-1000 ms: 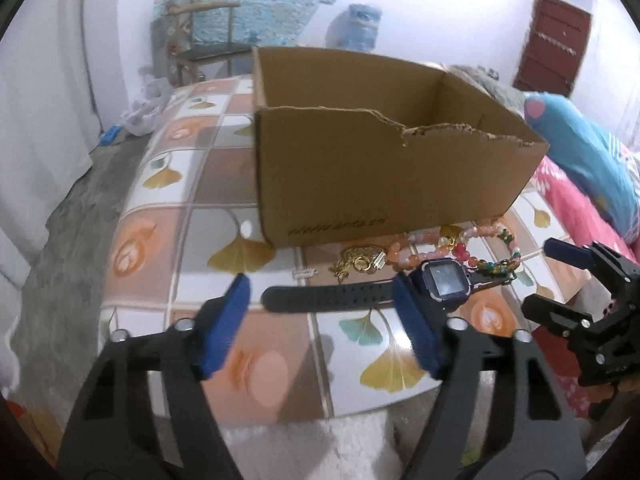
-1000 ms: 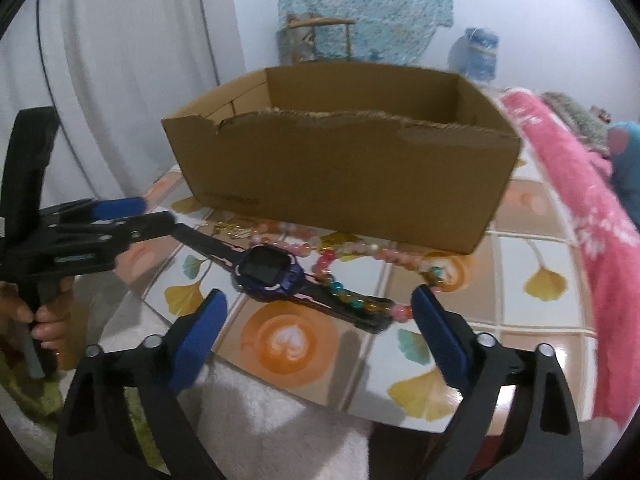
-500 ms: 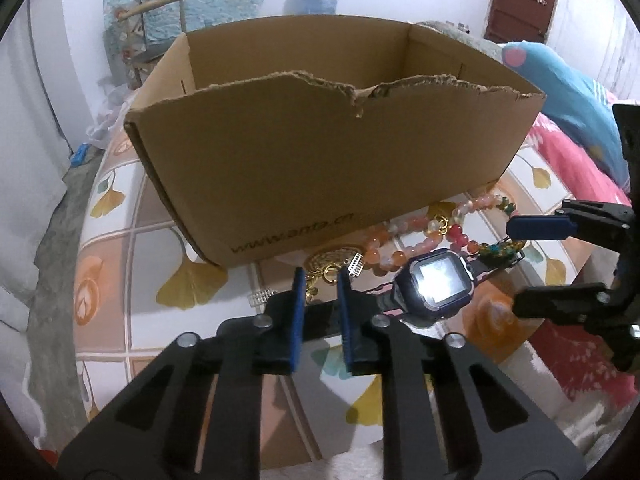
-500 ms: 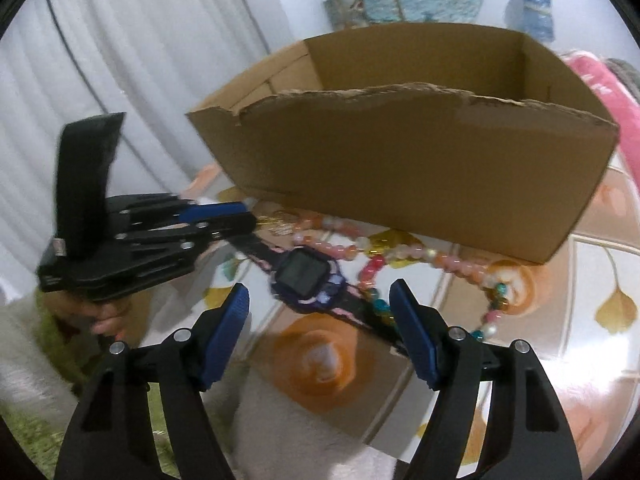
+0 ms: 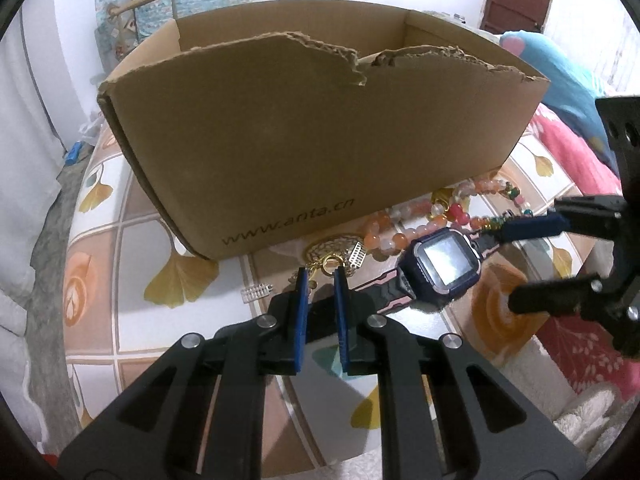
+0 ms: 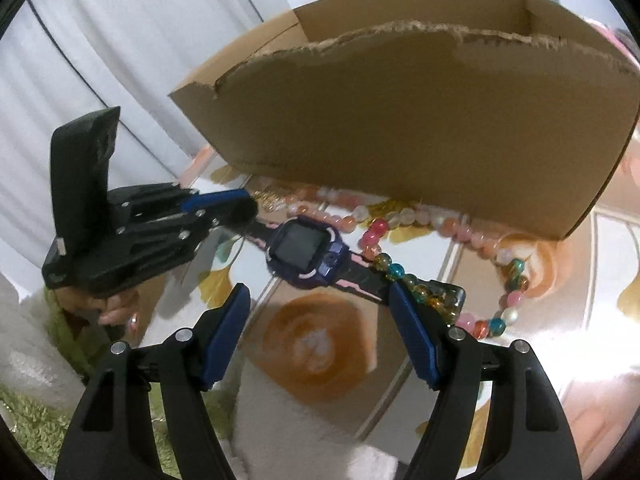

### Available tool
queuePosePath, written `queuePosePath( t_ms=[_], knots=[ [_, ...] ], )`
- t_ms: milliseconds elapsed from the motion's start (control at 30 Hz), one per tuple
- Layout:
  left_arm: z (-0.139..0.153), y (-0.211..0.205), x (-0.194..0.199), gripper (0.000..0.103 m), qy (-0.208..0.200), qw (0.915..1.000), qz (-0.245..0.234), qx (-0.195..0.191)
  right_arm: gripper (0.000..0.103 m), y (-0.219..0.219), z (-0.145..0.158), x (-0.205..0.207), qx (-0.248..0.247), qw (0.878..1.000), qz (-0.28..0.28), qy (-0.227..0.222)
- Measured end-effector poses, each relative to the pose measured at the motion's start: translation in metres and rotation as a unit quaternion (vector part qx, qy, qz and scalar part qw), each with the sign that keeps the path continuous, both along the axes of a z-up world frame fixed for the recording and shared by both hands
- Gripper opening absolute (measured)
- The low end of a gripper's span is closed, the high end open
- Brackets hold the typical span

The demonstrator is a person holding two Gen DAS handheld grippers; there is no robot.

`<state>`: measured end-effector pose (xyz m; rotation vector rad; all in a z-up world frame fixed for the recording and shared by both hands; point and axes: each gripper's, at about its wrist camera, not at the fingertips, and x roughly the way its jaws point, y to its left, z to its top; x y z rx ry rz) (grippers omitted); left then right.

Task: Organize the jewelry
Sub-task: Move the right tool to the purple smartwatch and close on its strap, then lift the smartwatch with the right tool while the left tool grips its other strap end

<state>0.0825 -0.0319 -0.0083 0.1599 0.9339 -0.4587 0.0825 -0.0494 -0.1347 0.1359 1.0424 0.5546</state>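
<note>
A purple smartwatch (image 5: 442,268) with a black and pink strap lies in front of an open cardboard box (image 5: 312,136). My left gripper (image 5: 320,280) is shut on the watch's left strap end. In the right wrist view the watch (image 6: 306,254) lies ahead of my open right gripper (image 6: 320,300), whose right finger is beside the strap's other end. A bead necklace (image 5: 436,216) and gold jewelry (image 5: 332,252) lie against the box; the beads (image 6: 404,276) drape over the strap.
A small silver clasp (image 5: 258,292) lies on the ginkgo-patterned tabletop (image 5: 132,248). A pink and blue bedcover (image 5: 568,120) lies right of the table. White curtains (image 6: 100,60) hang to the left. A chair (image 5: 132,12) stands behind the box.
My left gripper moved forward and closed on the watch strap. My right gripper advanced toward the watch and stays open. Both cameras came closer to the box.
</note>
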Motion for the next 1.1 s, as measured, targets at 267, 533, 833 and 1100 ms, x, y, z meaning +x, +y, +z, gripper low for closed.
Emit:
queuePosePath(
  t_ms=[267, 533, 833, 1100],
  knots=[
    [0.001, 0.002, 0.0, 0.012, -0.002, 1.0, -0.006, 0.002, 0.071, 0.016, -0.002, 0.021, 0.008, 0.999, 0.038, -0.01],
    [0.001, -0.004, -0.009, 0.012, -0.002, 0.9998, -0.012, 0.013, 0.071, 0.027, -0.008, 0.023, 0.015, 0.998, 0.057, -0.004],
    [0.003, -0.001, -0.028, 0.012, 0.007, 0.9997, -0.019, 0.017, 0.071, 0.03, -0.007, 0.0, 0.014, 0.998, 0.061, 0.001],
    [0.003, -0.001, -0.036, 0.012, -0.005, 0.9995, -0.02, 0.024, 0.071, 0.004, -0.009, 0.015, 0.039, 0.999, 0.005, 0.025]
  ],
)
